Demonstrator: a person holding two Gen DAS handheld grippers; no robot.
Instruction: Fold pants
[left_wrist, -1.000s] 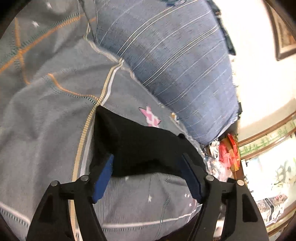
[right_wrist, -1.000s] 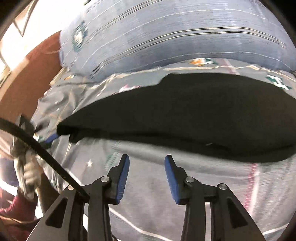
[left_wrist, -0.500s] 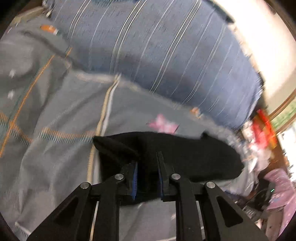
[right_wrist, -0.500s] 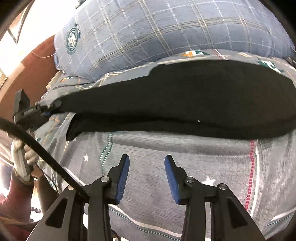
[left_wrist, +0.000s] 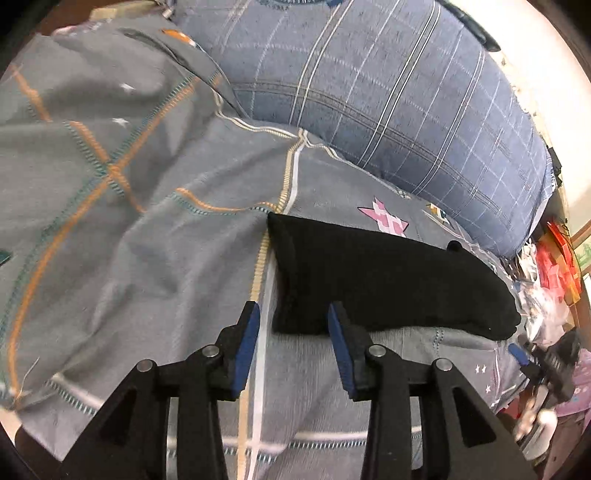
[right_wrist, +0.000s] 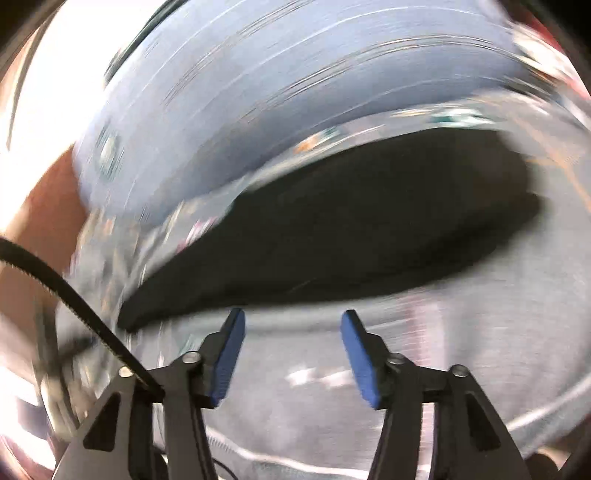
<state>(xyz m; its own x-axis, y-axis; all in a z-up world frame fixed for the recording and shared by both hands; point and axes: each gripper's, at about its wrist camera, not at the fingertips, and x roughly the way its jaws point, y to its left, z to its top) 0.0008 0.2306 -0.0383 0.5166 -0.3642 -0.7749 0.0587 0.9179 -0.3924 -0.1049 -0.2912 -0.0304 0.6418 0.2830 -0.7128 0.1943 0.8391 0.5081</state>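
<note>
The black pants (left_wrist: 384, 280) lie folded into a long strip on the grey patterned bedspread (left_wrist: 147, 240). My left gripper (left_wrist: 293, 317) is open and empty, its blue-padded fingers either side of the strip's near left corner, just short of it. In the right wrist view, which is blurred by motion, the pants (right_wrist: 351, 229) stretch across the middle. My right gripper (right_wrist: 291, 321) is open and empty, just in front of the near edge of the pants. The right gripper also shows at the far right of the left wrist view (left_wrist: 517, 356).
A large blue plaid pillow (left_wrist: 388, 85) lies along the far side of the pants. The bedspread (right_wrist: 406, 350) fills the foreground. Colourful clutter (left_wrist: 557, 258) sits past the bed's right edge. A black cable (right_wrist: 74, 295) crosses the left of the right wrist view.
My left gripper was shut on the pants' left end half a second ago; it has let go, opened and drawn back. My right gripper has opened wider and is swinging fast, blurring its view.
</note>
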